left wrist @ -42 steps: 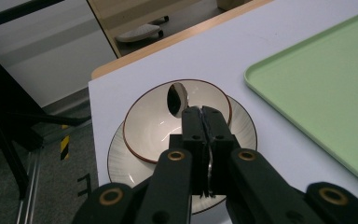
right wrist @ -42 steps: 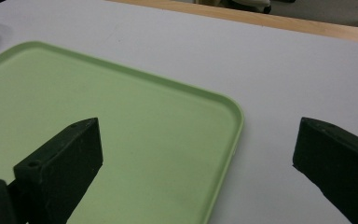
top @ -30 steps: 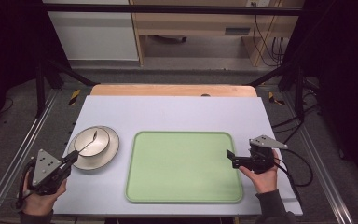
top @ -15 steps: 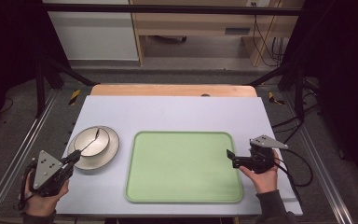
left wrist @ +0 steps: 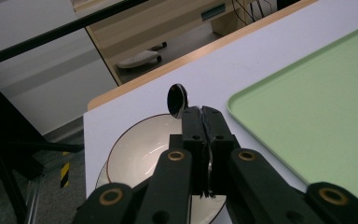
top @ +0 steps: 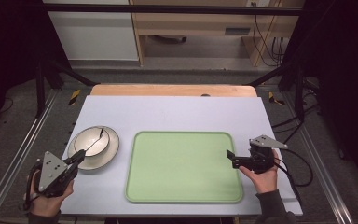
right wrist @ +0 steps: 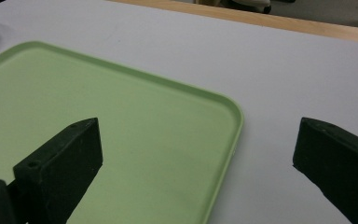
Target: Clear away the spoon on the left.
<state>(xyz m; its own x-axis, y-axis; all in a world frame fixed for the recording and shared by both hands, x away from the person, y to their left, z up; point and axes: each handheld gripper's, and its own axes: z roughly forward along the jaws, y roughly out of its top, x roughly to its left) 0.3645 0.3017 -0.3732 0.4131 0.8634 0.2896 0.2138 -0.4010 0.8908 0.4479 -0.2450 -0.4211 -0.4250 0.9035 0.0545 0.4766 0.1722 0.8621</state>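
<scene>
At the lower left of the high view, the left hand-held gripper (top: pixel 78 158) pinches the handle of a dark metal spoon (left wrist: pixel 176 99); the spoon bowl sits above a white round bowl with a thin dark rim (top: pixel 90 145) on a white plate (top: pixel 110 148) on the pale desk (top: pixel 177 112). In the middle lies an empty flat green tray (top: pixel 182 168). At the right, the right hand-held gripper (top: pixel 230 156) is spread wide, holding nothing, at the tray's edge. I think the spoon is being lifted out; next it needs a steady carry, maybe to the tray.
</scene>
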